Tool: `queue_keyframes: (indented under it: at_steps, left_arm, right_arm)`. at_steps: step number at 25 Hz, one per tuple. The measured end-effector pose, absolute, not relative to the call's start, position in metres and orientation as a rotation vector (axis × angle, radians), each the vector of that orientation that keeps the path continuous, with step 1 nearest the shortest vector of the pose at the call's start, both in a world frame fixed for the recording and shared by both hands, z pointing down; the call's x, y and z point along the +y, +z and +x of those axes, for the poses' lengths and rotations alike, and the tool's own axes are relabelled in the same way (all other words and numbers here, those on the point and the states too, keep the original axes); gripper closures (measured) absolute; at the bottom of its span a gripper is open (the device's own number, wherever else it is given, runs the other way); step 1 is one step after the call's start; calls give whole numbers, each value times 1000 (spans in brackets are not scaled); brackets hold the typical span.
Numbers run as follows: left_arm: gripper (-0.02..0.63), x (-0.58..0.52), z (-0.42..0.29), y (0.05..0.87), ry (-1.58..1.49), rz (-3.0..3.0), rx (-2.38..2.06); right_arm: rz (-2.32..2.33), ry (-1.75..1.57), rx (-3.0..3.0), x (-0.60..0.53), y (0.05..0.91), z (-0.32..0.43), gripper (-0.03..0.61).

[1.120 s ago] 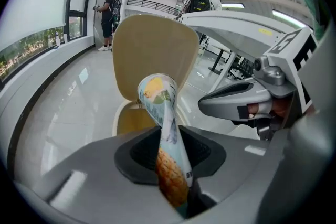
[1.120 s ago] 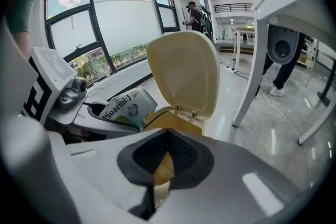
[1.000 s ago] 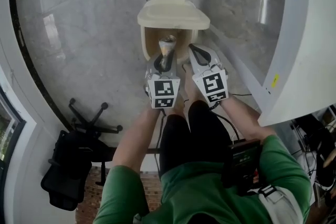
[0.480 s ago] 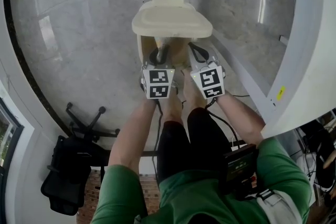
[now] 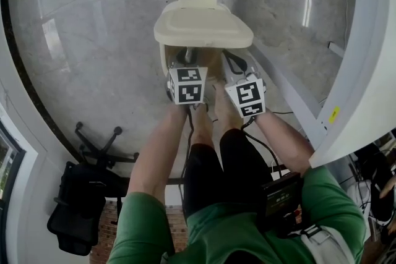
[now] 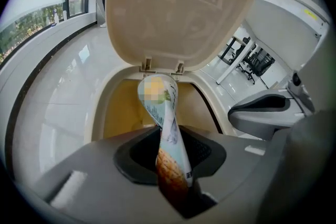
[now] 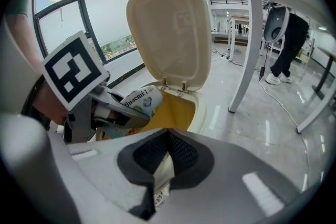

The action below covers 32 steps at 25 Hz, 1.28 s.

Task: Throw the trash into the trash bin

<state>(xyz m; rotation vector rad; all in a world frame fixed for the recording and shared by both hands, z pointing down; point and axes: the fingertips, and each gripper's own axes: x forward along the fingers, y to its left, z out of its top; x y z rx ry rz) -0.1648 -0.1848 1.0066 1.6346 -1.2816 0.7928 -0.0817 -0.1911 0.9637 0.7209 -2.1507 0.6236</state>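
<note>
A cream trash bin [image 5: 166, 54] stands on the floor with its lid [image 5: 203, 26] swung up; its inside [image 6: 123, 107] is yellowish. My left gripper [image 6: 176, 160] is shut on a cone-shaped printed wrapper [image 6: 164, 128] whose wide end points over the bin's opening. In the head view only the left marker cube [image 5: 187, 85] shows, with the jaws hidden under the lid. My right gripper [image 7: 163, 178] sits just right of it, near the rim, shut on a small white scrap [image 7: 161, 189]. The right gripper view also shows the cone wrapper [image 7: 137, 102].
A white desk [image 5: 365, 40] with a slanted leg [image 5: 291, 96] stands close on the right of the bin. A black chair base [image 5: 102, 145] and a black bag [image 5: 77, 213] lie on the floor at the left. A person [image 7: 286, 44] stands far off.
Both grippers have sunk toward the bin. The left one has gone in under the raised lid, so the wrapper no longer shows in the head view.
</note>
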Motion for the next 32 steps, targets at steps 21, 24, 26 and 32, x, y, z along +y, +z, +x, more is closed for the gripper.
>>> queue_keyframes:
  at_steps: [21, 24, 26, 32]
  left_arm:
    - [448, -190, -170, 1045, 716, 1468, -1257]
    - [448, -189, -168, 1044, 709, 1472, -1258]
    - [448, -190, -169, 1041, 713, 1478, -1265]
    - [485, -189, -169, 1029, 701, 1512, -1281]
  right_arm:
    - [723, 622, -2157, -190, 965, -76, 575]
    - [723, 623, -2156, -188, 964, -74, 575]
    - [724, 621, -2157, -188, 964, -74, 575]
    - [726, 614, -2160, -189, 960, -75, 575]
